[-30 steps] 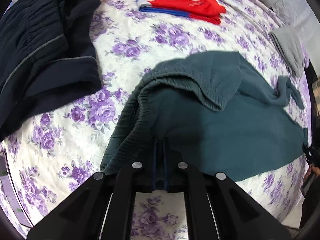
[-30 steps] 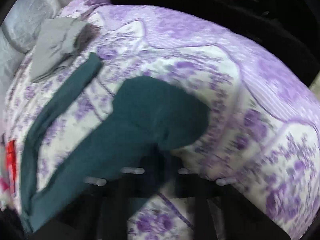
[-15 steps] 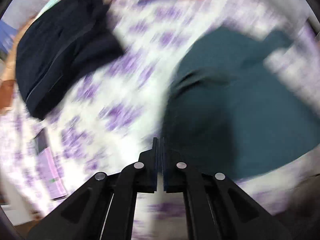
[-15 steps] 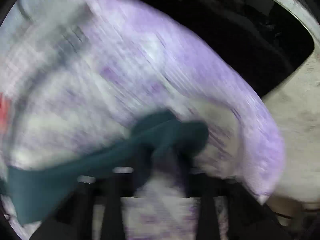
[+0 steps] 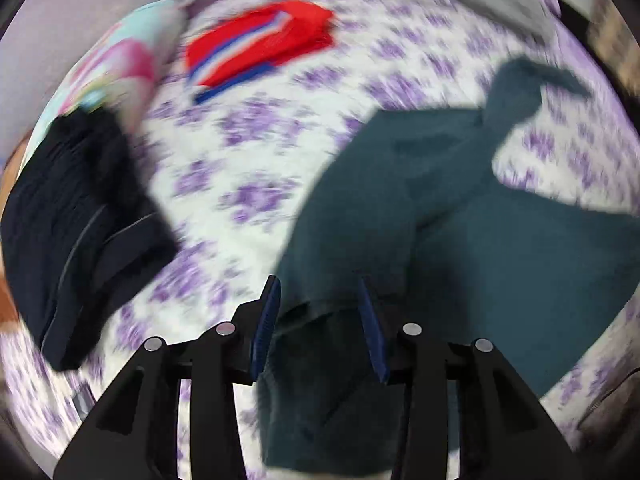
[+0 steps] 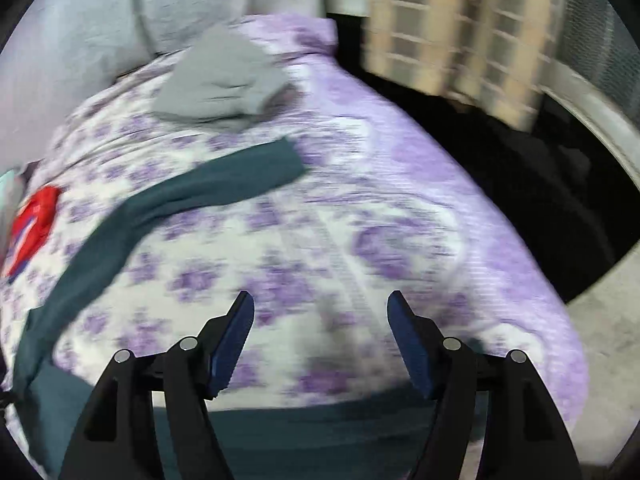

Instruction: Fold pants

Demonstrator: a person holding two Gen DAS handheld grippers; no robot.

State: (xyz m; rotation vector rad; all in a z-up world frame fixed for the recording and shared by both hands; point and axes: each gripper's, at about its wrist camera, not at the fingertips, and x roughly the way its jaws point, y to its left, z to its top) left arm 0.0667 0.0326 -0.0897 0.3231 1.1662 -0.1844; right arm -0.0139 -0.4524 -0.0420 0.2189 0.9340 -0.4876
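Observation:
Dark teal pants (image 5: 500,248) lie spread on the purple-flowered bedspread (image 5: 260,148). In the left wrist view my left gripper (image 5: 320,300) is open, its jaws apart over the near edge of the pants, with teal cloth bunched between and below them. In the right wrist view my right gripper (image 6: 320,312) is open and empty above the bedspread (image 6: 360,208). One teal leg (image 6: 192,196) stretches away to the upper left, and more teal cloth (image 6: 300,436) lies under the gripper.
Folded red, white and blue cloth (image 5: 260,48) lies at the far side. Dark navy garments (image 5: 76,224) lie at left beside a pastel pillow (image 5: 116,60). A grey folded garment (image 6: 220,80) lies near the far bed corner. The bed's edge drops to a dark floor (image 6: 520,168) at right.
Both grippers were shut on the teal pants and have opened and let go. The pants now lie flatter on the bed. Both views have swung.

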